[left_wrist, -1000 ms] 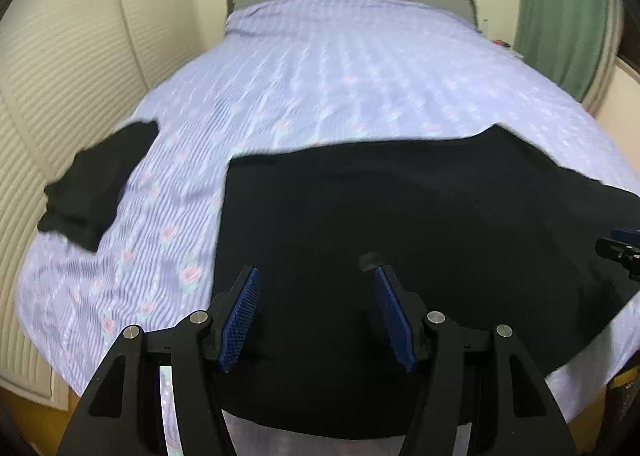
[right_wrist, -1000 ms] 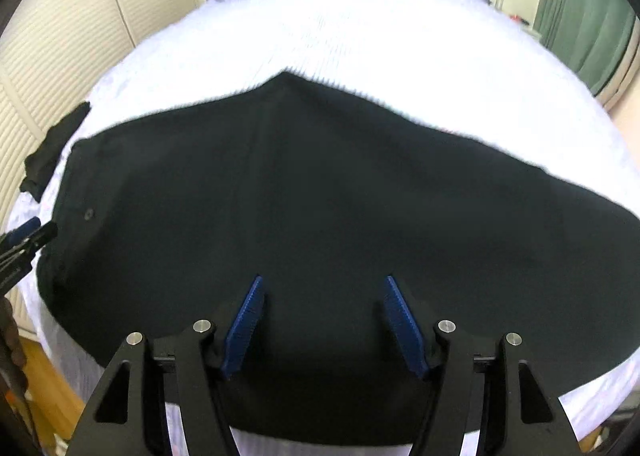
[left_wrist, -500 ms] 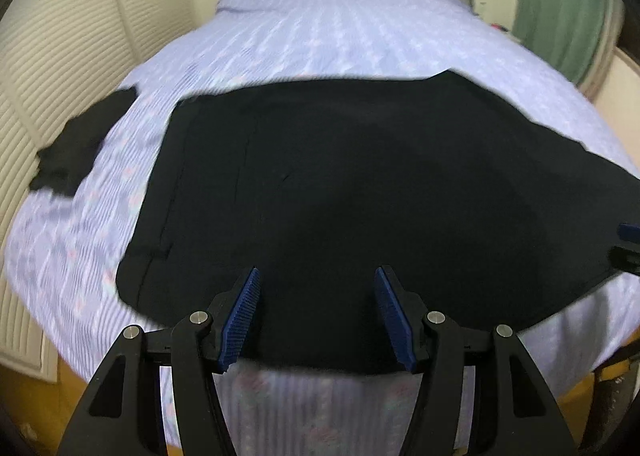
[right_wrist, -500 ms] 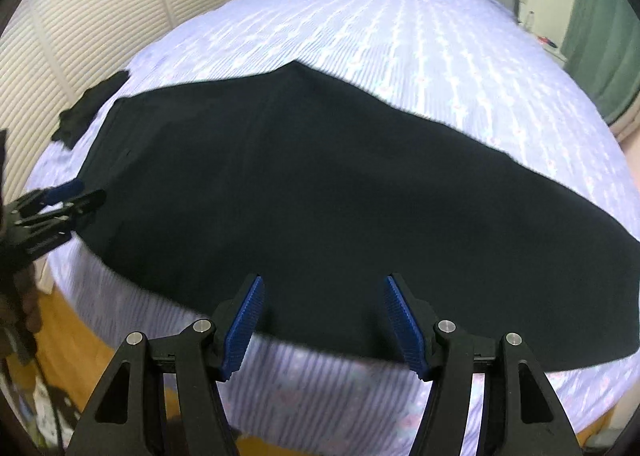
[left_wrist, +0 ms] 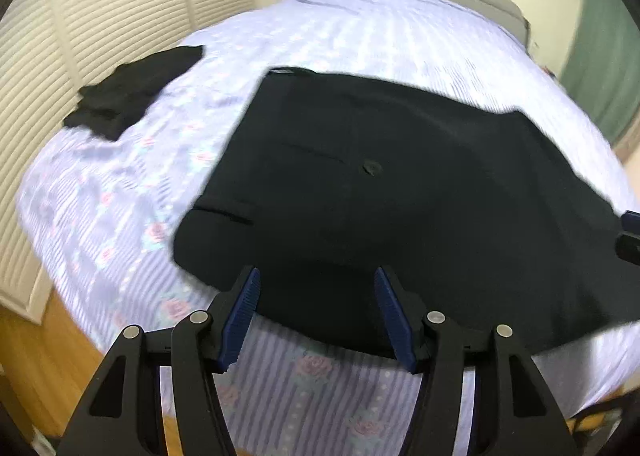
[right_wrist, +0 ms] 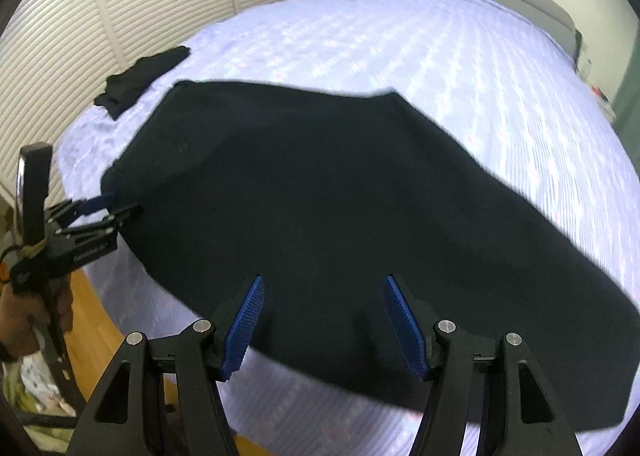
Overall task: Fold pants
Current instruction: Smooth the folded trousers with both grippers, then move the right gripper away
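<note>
Since a second ago we have drawn both grippers back toward the bed's near edge, so striped sheet now shows under the jaws. Our left gripper (left_wrist: 316,312) stands apart, holding nothing, over the near hem of the pants (left_wrist: 400,195). Our right gripper (right_wrist: 324,320) gapes likewise, empty, above the same hem. Black pants lie flat across the bed (right_wrist: 400,35). Another dark garment (left_wrist: 132,91) sits well apart, near the louvered doors (left_wrist: 100,15).

Each hand-held gripper (left_wrist: 316,312) (right_wrist: 324,318) is a black, angular frame with silver screws and ribbed blue pads (left_wrist: 240,320) (white lettering marks the one at nine o'clock (right_wrist: 86,211)).
</note>
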Demonstrator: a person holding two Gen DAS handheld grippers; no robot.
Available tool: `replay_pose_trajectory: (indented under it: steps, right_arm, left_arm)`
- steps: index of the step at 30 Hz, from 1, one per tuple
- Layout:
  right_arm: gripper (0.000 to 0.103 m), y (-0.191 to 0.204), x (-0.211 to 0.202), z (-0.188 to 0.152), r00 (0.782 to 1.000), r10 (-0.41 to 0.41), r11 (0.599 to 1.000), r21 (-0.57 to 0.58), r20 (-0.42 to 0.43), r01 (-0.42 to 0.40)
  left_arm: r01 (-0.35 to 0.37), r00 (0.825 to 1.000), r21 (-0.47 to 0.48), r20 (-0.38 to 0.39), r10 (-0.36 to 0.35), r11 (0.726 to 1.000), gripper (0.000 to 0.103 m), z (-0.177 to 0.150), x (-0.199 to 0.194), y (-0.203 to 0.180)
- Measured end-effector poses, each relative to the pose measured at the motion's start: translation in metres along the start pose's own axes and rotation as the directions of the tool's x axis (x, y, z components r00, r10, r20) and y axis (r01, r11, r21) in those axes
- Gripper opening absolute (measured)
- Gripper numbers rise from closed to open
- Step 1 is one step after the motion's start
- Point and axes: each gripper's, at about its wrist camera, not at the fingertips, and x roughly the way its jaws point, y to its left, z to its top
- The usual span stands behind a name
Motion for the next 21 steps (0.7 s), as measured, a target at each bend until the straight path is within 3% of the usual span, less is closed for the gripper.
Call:
replay_pose_trajectory:
  steps: [6,9,11,13,17,20,21]
  right_arm:
    - [0.063,0.015,0.001,0.064,0.995,0.093,0.985,-0.147,0.032,-0.087]
    - [0.063,0.027,0.015,0.103,0.982,0.19,0.957,-0.227,0.02,-0.181]
    - [0.063,0.042,0.032,0.137,0.964,0.265,0.914,-0.316,-0.012,-0.255]
    - [0.063,0.056,0.047,0.161,0.949,0.31,0.864,-0.401,-0.054,-0.305]
    - [0.063,0.105,0.09,0.211,0.911,0.361,0.686,-0.605,-0.2,-0.404]
    - [0.063,0.137,0.121,0.239,0.868,0.376,0.556,-0.67,-0.324,-0.491]
    - [0.063,0.143,0.126,0.241,0.857,0.375,0.532,-0.675,-0.353,-0.511]
  left_arm:
    - [-0.035,0.999,-0.107,0.004,0.035,0.994,0.06,0.01,-0.016,0.022]
    - [-0.097,0.995,-0.159,0.011,0.1,0.983,0.068,0.012,-0.012,0.037]
    - [-0.111,0.994,-0.222,-0.005,0.113,0.969,0.068,0.014,-0.006,0.049]
    - [-0.126,0.992,-0.3,-0.019,0.126,0.945,0.068,0.019,-0.001,0.058]
    - [-0.15,0.989,-0.388,-0.045,0.144,0.909,0.068,0.022,0.0,0.061]
    - [-0.168,0.986,-0.475,-0.102,0.135,0.864,0.068,0.026,0.012,0.063]
    - [-0.175,0.984,-0.506,-0.119,0.132,0.845,0.068,0.023,0.014,0.063]
